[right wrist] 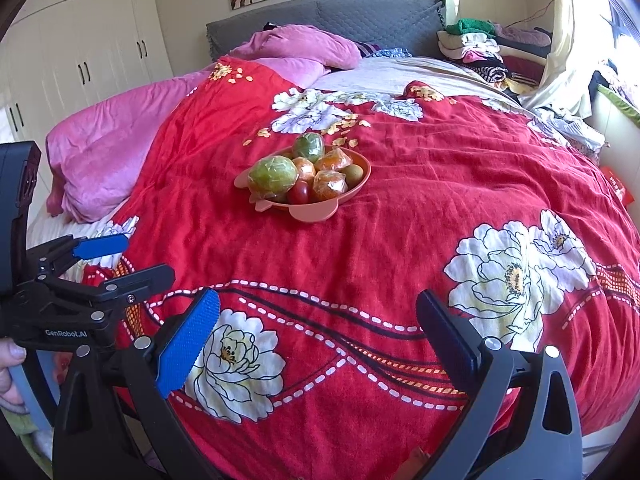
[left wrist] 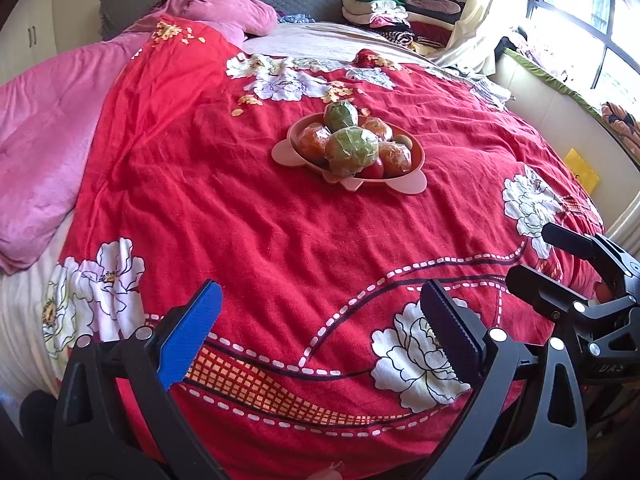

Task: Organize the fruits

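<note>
A pink plate (left wrist: 286, 152) (right wrist: 316, 211) sits mid-bed on the red floral blanket, piled with fruit. Two green wrapped fruits (left wrist: 351, 150) (right wrist: 273, 176), several wrapped oranges (left wrist: 314, 142) (right wrist: 330, 185), a red tomato (left wrist: 374, 169) (right wrist: 299, 192) and a brown kiwi (left wrist: 402, 141) (right wrist: 354, 173) lie in it. My left gripper (left wrist: 322, 334) is open near the bed's front edge, well short of the plate, nothing between its blue pads. My right gripper (right wrist: 318, 332) is likewise open and empty. Each gripper shows in the other's view: right gripper (left wrist: 536, 252), left gripper (right wrist: 140, 256), both open.
A pink quilt (left wrist: 44, 152) (right wrist: 116, 152) lies bunched along the bed's left side. Folded clothes (left wrist: 384, 8) (right wrist: 480, 48) are stacked by the grey headboard (right wrist: 360, 16). White wardrobes (right wrist: 80, 52) stand left, a window (left wrist: 584, 12) right. A hand (right wrist: 10, 364) holds the left gripper's handle.
</note>
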Tool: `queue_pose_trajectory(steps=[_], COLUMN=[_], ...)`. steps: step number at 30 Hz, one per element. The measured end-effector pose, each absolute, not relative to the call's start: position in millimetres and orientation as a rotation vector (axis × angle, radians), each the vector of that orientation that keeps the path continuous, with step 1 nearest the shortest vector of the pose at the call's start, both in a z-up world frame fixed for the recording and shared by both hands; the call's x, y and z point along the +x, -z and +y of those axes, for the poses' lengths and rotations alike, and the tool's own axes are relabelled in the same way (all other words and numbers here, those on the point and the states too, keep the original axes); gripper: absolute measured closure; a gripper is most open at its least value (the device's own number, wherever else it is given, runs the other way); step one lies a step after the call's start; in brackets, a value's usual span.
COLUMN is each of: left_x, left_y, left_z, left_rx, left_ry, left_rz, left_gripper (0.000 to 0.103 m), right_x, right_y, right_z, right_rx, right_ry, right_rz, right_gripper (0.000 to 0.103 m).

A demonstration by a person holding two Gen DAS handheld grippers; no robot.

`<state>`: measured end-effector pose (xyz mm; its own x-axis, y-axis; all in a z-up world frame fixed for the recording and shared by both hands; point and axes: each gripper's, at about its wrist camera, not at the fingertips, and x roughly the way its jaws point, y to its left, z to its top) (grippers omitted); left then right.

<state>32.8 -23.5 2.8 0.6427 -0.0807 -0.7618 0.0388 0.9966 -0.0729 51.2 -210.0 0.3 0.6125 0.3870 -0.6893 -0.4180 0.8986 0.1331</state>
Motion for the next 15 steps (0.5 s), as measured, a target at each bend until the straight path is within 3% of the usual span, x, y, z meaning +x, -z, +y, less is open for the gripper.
queue_pose_trajectory(steps=[15], left_x=[31.4], left_y=[-4.8], left_z=[-22.2], left_rx=[-0.047], left_ry=[0.062], left_rz=[0.869], left_gripper=[0.01], right_x=[51.5], right_y=[0.5], right_z=[-212.1], right_rx=[-0.038], right_ry=[-0.459], right_rz=[0.786], right_gripper=[0.005])
